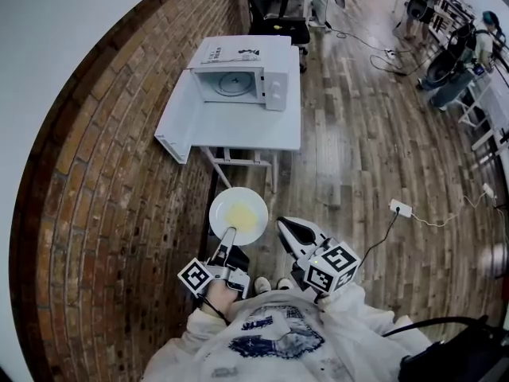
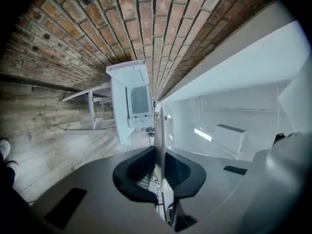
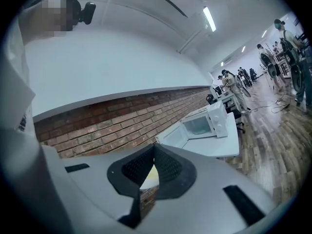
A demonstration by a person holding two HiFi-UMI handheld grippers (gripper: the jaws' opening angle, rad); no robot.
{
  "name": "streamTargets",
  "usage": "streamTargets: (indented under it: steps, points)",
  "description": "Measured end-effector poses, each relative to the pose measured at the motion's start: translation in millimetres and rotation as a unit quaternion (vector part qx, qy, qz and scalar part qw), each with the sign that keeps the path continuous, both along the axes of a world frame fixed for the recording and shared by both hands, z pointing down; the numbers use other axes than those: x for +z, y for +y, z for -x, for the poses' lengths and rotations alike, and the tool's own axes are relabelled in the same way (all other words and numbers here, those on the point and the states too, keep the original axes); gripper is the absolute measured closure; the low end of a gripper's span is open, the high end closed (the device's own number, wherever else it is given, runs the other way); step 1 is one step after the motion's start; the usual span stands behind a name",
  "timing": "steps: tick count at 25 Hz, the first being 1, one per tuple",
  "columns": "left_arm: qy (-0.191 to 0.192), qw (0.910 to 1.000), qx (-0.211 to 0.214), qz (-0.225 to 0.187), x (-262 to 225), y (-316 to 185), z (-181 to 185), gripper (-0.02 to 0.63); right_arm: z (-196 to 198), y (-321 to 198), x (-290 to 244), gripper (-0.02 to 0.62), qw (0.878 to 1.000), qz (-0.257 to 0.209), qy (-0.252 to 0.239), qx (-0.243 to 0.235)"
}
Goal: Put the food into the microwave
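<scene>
A white plate [image 1: 238, 211] with a yellow food [image 1: 241, 213] on it is held level over the wood floor, in front of the person's chest. My left gripper [image 1: 230, 235] is shut on its near rim; in the left gripper view the plate [image 2: 159, 135] runs edge-on between the pads of the left gripper [image 2: 160, 165]. My right gripper [image 1: 285, 228] hangs just right of the plate, apart from it, shut and empty, its tips meeting in the right gripper view [image 3: 154, 149]. The white microwave [image 1: 241, 81] [image 2: 138, 100] [image 3: 210, 123] stands ahead on a white table [image 1: 278, 130], its door [image 1: 180, 118] swung open to the left.
A brick wall [image 1: 111, 173] runs along the left. A black office chair [image 1: 274, 14] stands behind the table. A power strip [image 1: 400, 208] and cables lie on the floor to the right. People stand by desks at the far right [image 1: 461, 54].
</scene>
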State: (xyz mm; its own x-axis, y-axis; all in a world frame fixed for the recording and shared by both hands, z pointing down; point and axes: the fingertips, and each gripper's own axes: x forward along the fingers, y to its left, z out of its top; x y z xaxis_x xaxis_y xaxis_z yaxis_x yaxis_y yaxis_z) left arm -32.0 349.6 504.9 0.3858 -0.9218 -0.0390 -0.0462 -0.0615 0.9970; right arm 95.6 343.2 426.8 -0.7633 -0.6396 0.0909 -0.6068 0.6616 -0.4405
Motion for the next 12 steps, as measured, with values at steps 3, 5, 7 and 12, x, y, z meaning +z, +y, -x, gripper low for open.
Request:
streamTargets:
  steps: [3,5,7,12]
  points:
    - [0.003,1.0000,-0.002,-0.002,-1,-2,-9,0.578,-9,-2,2,0.581,1.000,0.002,-0.002,-0.001]
    - [0.004,1.0000,-0.005,-0.001,-1,-1,-14,0.578,-15,-2,3,0.581,1.000,0.003,-0.005,-0.004]
    - [0.001,1.0000,-0.008,0.001,-1,1,-20,0.578,-20,0,5,0.581,1.000,0.008,-0.009,-0.007]
    - [-0.006,0.9999,-0.008,-0.004,-4,2,-29,0.578,-30,1,8,0.581,1.000,0.011,-0.017,-0.009]
